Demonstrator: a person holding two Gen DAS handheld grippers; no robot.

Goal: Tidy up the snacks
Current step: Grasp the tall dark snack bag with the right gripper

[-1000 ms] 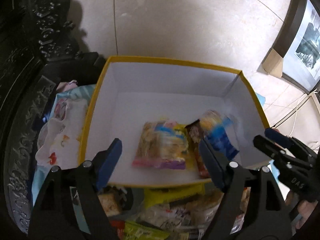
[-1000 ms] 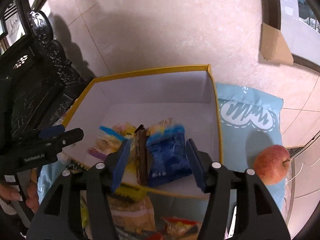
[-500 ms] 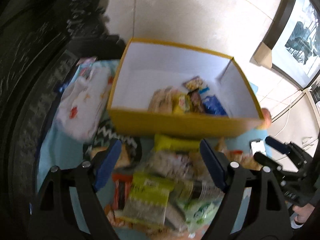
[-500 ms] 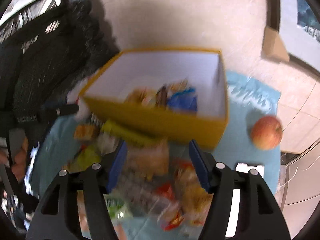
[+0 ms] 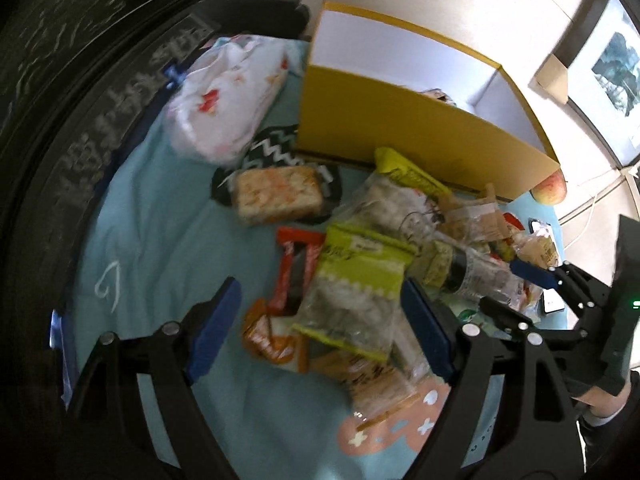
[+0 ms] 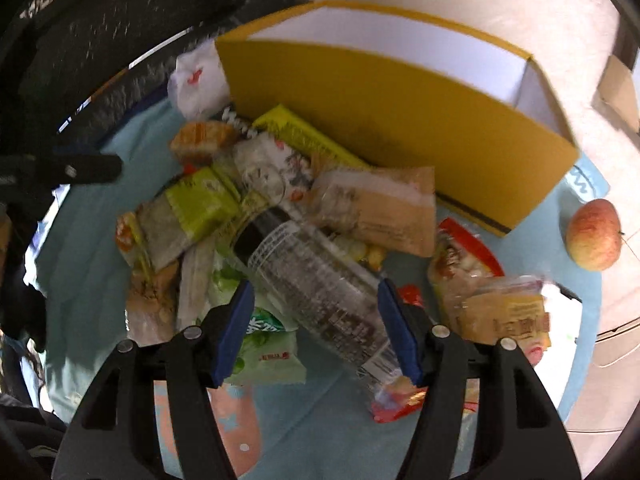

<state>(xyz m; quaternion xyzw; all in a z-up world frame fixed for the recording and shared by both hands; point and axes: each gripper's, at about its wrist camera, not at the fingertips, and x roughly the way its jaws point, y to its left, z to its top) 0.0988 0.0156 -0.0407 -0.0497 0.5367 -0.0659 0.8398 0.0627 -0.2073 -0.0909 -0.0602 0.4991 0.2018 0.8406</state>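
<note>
The snack pile [image 6: 280,216] lies heaped on the pale blue cloth [image 5: 168,240] just in front of the yellow box [image 6: 384,120], whose white inside is mostly hidden from these low angles. Nearest the left gripper [image 5: 316,328] is a green-topped clear packet [image 5: 356,292], probably light, crinkly and slippery; a pinch across its flat middle or its sealed top edge looks safest, since squeezing hard could crush what is inside. Between the fingers of the right gripper [image 6: 316,320] lies a clear plastic bottle [image 6: 320,284], stiff but smooth and liable to roll, so a grip across its ribbed body seems wiser than one at its tapering end. Around it sit a tan packet [image 6: 384,212], a long yellow packet [image 6: 304,136] leaning against the box wall, and a wrapped cracker block [image 5: 276,194] on a zigzag-patterned item. Both grippers stand spread wide, holding nothing. A white bag [image 5: 228,100] lies left of the box, an apple [image 6: 594,234] to its right.
</note>
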